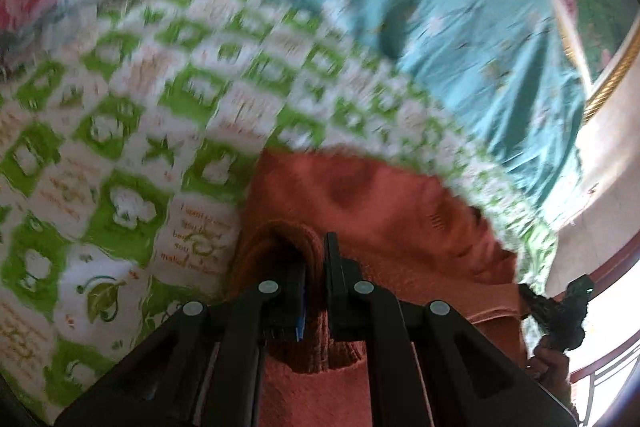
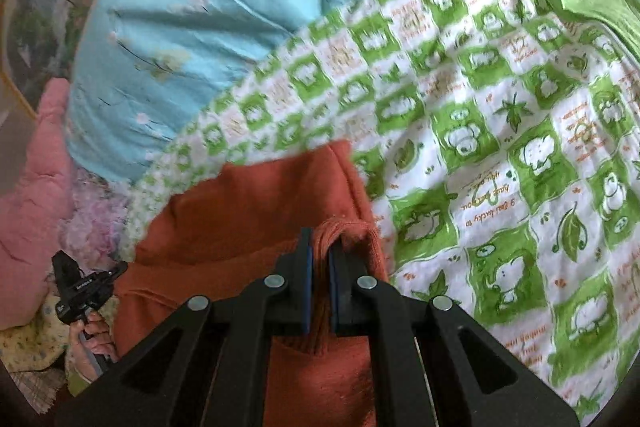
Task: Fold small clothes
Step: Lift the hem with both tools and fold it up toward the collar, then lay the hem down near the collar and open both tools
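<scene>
We have both claws, left claw (image 1: 316, 259) and right claw (image 2: 320, 251), clamped on the rust-orange garment (image 2: 248, 203), lower centre. Fold looks unfinished; laying it flat on the green-checked blanket (image 2: 480, 147) remains.

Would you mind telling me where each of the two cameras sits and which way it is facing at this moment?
Left wrist view: sits on the left gripper, looking down along its fingers at the rust-orange garment pinched between them, over the green checked quilt; the right gripper and its hand show at the right edge.
Right wrist view: sits on the right gripper, facing down at the same garment; the left gripper and a hand show at lower left.
Shared: garment, quilt, blue bedding.
</scene>
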Tool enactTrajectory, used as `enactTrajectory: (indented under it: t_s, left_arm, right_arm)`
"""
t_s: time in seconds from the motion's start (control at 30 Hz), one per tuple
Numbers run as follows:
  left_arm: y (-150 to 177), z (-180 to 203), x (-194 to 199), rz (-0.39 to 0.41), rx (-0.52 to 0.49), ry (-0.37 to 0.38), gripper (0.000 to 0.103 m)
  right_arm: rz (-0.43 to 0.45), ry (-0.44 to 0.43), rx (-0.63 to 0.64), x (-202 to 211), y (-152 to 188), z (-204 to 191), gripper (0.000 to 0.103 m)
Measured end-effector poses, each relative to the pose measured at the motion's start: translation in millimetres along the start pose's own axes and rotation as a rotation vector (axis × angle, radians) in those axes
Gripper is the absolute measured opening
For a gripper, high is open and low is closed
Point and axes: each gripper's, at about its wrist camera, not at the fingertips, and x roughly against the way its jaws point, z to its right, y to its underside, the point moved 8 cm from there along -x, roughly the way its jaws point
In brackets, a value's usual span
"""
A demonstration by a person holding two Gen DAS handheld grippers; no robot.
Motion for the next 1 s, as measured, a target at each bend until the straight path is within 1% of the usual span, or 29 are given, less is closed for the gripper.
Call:
enactTrajectory:
  t_s: [0.07, 0.1, 0.13, 0.17, 0.2, 0.23, 0.27, 0.3, 0.37, 0.4, 0.43, 0.47, 0.5, 0.53, 0.57, 0.6, 0.67, 0.7, 0.73, 0.8, 0.87, 0.93, 0.97, 1.0]
  left_arm:
    - [4, -3, -4, -0.015, 0.012, 0.009, 0.008]
    - [6, -2, 1, -0.011, 0.011, 0.017, 0.011]
    - [10, -1, 6, -0.014, 0.005, 0.023, 0.017]
    - [17, 4, 14, -0.023, -0.008, 0.028, 0.02]
    - [26, 10, 23, -0.029, -0.033, 0.039, 0.026]
    - [36, 18, 30, -0.035, -0.063, 0.048, 0.029]
    - [52, 30, 38, -0.05, -0.108, 0.069, 0.03]
    - [64, 41, 42, -0.067, -0.14, 0.088, 0.032]
    - [95, 67, 41, -0.122, -0.225, 0.11, 0.037]
    - [108, 78, 38, -0.147, -0.262, 0.119, 0.04]
    - [121, 91, 31, -0.184, -0.305, 0.126, 0.041]
    - [129, 100, 23, -0.209, -0.338, 0.116, 0.041]
    - [138, 109, 13, -0.235, -0.389, 0.078, 0.042]
    - [141, 113, 5, -0.247, -0.435, 0.04, 0.042]
    - [140, 116, 0, -0.249, -0.467, 0.019, 0.042]
    - [136, 118, -5, -0.253, -0.488, 0.004, 0.042]
    - [122, 114, -13, -0.26, -0.479, -0.029, 0.035]
    - [113, 110, -19, -0.263, -0.47, -0.038, 0.028]
    - [104, 107, -23, -0.261, -0.467, -0.05, 0.024]
    - [79, 101, -35, -0.243, -0.453, -0.064, 0.018]
    - [53, 101, -42, -0.198, -0.44, -0.085, 0.019]
    - [18, 93, -46, -0.121, -0.42, -0.165, 0.02]
    - [1, 89, -47, -0.093, -0.393, -0.191, 0.02]
    - [-18, 81, -48, -0.067, -0.338, -0.202, 0.026]
  right_arm:
    - [-0.012, 0.021, 0.01, -4, 2, 2, 0.009]
    - [-0.011, 0.025, 0.008, -2, 3, 2, 0.01]
    - [-0.007, 0.021, 0.0, 2, 3, 2, 0.012]
    - [0.0, 0.016, -0.006, 7, 3, 2, 0.014]
    - [0.016, 0.011, -0.008, 16, 4, 0, 0.021]
    - [0.039, 0.024, 0.002, 27, 5, -2, 0.028]
    - [0.054, 0.036, 0.013, 33, 6, -4, 0.031]
    - [0.07, 0.038, 0.032, 42, 9, -10, 0.032]
    - [0.052, -0.017, 0.078, 47, 21, -31, 0.032]
    - [-0.013, -0.076, 0.137, 40, 37, -53, 0.032]
    - [-0.065, -0.098, 0.179, 33, 48, -65, 0.032]
    - [-0.145, -0.116, 0.24, 21, 64, -81, 0.032]
    - [-0.223, -0.133, 0.308, 8, 81, -97, 0.032]
    - [-0.275, -0.149, 0.354, -1, 93, -108, 0.032]
    - [-0.32, -0.156, 0.401, -10, 104, -117, 0.032]
    - [-0.348, -0.137, 0.445, -20, 110, -121, 0.032]
    - [-0.351, -0.072, 0.476, -33, 107, -116, 0.032]
    - [-0.337, -0.027, 0.47, -39, 98, -108, 0.031]
    - [-0.314, 0.013, 0.454, -44, 87, -98, 0.031]
    - [-0.279, 0.036, 0.411, -49, 67, -85, 0.029]
    - [-0.23, 0.069, 0.37, -52, 46, -74, 0.029]
    - [-0.153, 0.117, 0.337, -52, 19, -64, 0.031]
    - [-0.105, 0.157, 0.322, -49, 6, -59, 0.031]
    - [-0.05, 0.178, 0.285, -44, -11, -51, 0.031]
